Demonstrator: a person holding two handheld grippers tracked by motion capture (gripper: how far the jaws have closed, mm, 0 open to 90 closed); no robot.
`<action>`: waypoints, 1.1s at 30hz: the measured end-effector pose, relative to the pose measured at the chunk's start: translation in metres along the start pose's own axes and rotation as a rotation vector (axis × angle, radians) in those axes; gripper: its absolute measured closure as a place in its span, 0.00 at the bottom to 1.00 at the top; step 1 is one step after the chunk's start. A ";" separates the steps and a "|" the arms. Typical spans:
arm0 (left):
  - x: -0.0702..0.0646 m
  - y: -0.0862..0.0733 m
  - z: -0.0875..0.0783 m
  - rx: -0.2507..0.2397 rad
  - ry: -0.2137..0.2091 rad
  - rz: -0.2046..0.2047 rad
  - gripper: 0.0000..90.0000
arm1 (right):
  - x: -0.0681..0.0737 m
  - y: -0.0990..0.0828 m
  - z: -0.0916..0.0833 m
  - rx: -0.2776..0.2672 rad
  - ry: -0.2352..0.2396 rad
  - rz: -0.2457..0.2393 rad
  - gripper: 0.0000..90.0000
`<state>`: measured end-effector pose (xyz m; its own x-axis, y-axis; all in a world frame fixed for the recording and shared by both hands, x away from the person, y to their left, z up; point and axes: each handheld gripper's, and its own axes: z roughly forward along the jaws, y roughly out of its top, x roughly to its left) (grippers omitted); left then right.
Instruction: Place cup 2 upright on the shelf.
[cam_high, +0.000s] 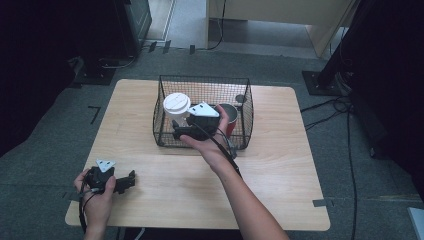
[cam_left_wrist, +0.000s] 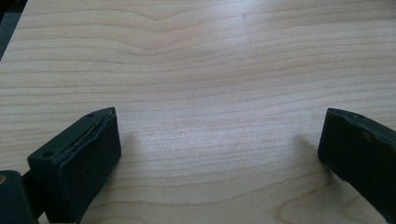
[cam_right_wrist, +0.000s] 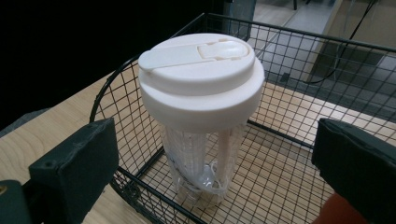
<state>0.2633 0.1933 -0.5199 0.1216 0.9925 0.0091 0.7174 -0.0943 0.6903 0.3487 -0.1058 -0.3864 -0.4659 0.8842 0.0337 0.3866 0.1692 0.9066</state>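
On the table (cam_high: 280, 185) a wire basket (cam_high: 244, 131) stands at about 12 o'clock from the centre. Inside it a white cup (cam_high: 176, 106) with a lid stands upright at the 9 o'clock side, and a red cup (cam_high: 231, 120) at the 3 o'clock side. The right gripper (cam_high: 179, 131) hangs over the basket, jaws apart and empty; its own view shows the clear ribbed body under the lid, which the high view hides. The left gripper (cam_high: 131, 180) sits at 8 o'clock, jaws wide over bare wood.
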 end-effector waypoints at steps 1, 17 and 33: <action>0.000 0.000 0.000 0.000 0.000 0.001 0.00 | -0.001 0.000 -0.003 -0.003 -0.003 -0.001 0.01; 0.000 0.000 0.000 0.000 0.000 0.001 0.00 | -0.022 -0.009 -0.053 -0.045 -0.046 0.016 0.01; 0.000 0.000 0.000 0.001 0.000 0.001 0.00 | -0.054 -0.033 -0.091 -0.060 -0.104 0.064 0.01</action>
<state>0.2632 0.1934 -0.5198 0.1225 0.9924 0.0098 0.7177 -0.0954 0.6898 0.2884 -0.1990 -0.3797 -0.3555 0.9332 0.0517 0.3630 0.0869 0.9277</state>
